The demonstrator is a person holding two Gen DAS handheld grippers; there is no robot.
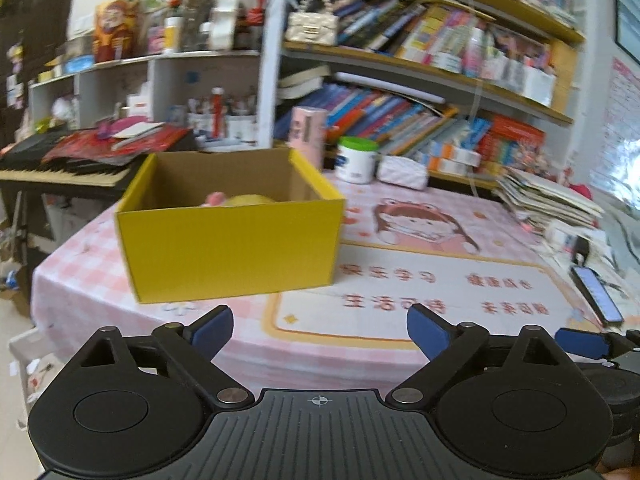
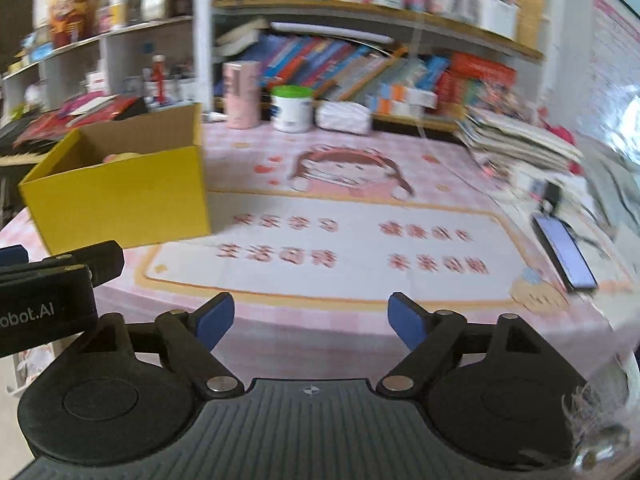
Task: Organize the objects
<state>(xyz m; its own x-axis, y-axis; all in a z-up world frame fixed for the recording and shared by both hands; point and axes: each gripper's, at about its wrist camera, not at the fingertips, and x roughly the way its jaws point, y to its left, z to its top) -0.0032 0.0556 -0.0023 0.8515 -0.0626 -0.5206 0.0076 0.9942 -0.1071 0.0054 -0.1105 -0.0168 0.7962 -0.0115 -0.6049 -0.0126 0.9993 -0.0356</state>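
The yellow cardboard box [image 1: 228, 236] stands open on the worktop [image 1: 400, 280] near its left edge, with what looks like a soft pink and yellow toy [image 1: 236, 200] inside, though blur hides its form. The left gripper [image 1: 320, 330] and right gripper [image 2: 310, 318] hover at the near edge, both spread wide and empty. A phone [image 2: 566, 254] lies by the right edge.

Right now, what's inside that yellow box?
Over the yellow box's near wall, only the tops of something pale yellow and something pink show. The wall hides everything lower.
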